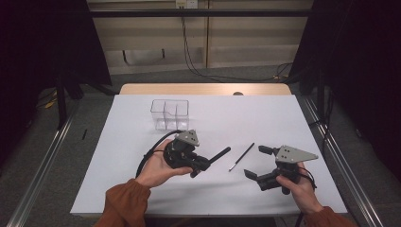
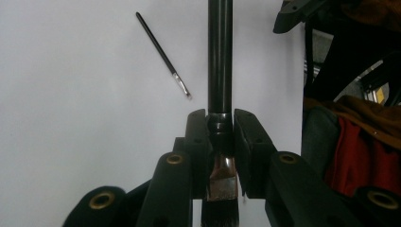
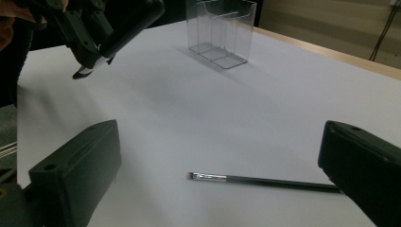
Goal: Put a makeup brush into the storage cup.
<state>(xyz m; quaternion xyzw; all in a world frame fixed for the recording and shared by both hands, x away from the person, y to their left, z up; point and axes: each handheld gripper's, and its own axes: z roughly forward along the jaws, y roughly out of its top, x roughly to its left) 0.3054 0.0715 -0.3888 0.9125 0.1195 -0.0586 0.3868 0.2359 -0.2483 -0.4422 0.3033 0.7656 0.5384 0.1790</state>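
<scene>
A: What's nearest?

B: The right claw, low over the white desk, jaws wide with nothing between them. From the right gripper view, a thin brush lies flat on the desk ahead of those jaws, its tip toward the left jaw.

A: And the other hand?

B: The left claw is clamped on a thick brush. In the left gripper view the jaws pinch it at the metal collar, the black handle running straight out ahead and the bristles back toward the hand. It's held clear of the desk.

A: Anything farther off?

B: A clear organizer with compartments stands beyond the left hand, well apart from both brushes.
</scene>
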